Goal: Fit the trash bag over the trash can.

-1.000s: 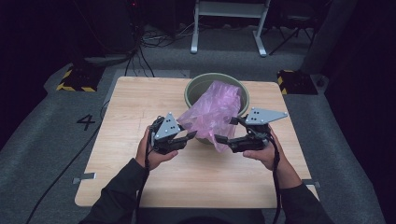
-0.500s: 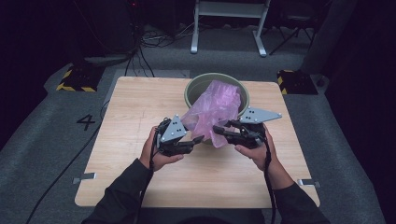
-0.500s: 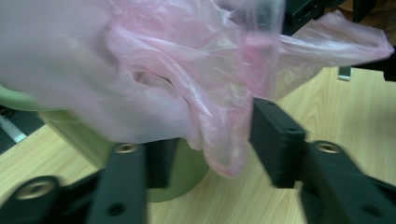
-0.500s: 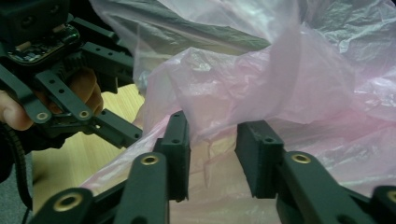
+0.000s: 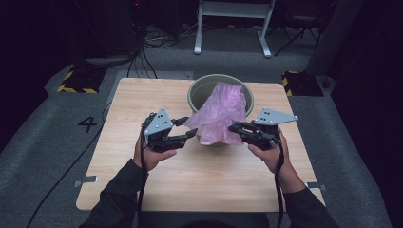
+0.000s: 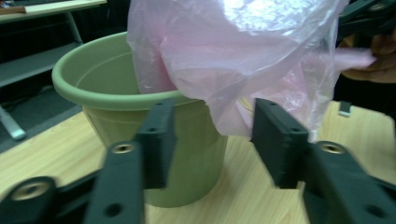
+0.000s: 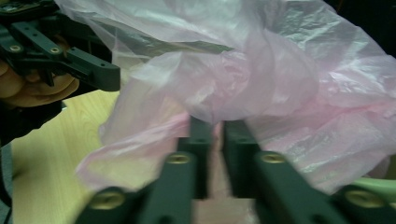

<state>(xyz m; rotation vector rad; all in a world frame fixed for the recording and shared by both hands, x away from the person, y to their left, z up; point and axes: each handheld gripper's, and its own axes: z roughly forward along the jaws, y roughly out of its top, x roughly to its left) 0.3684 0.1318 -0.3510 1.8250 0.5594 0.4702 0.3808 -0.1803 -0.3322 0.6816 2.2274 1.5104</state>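
Meanwhile, a crinkled, translucent pink plastic bag billows from a round green plastic pot on the pale wooden table. The right gripper, jaws just closing, apparently pinches the film; the left gripper stands part open, holding nothing.

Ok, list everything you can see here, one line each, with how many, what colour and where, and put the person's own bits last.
table: one, light wood, centre of the grey floor
bucket: one, green, far middle of the table
plastic bag: one, translucent pink, spilling out of the bucket toward the person
metal stand: one, pale, on the floor beyond the table
hazard-striped blocks: two, black and yellow, on the floor at the far table corners
left gripper: one, black, jaws apart beside the bag's edge
right gripper: one, black, jaws pinching the bag after just closing
hands: two, dark sleeves, from the bottom edge
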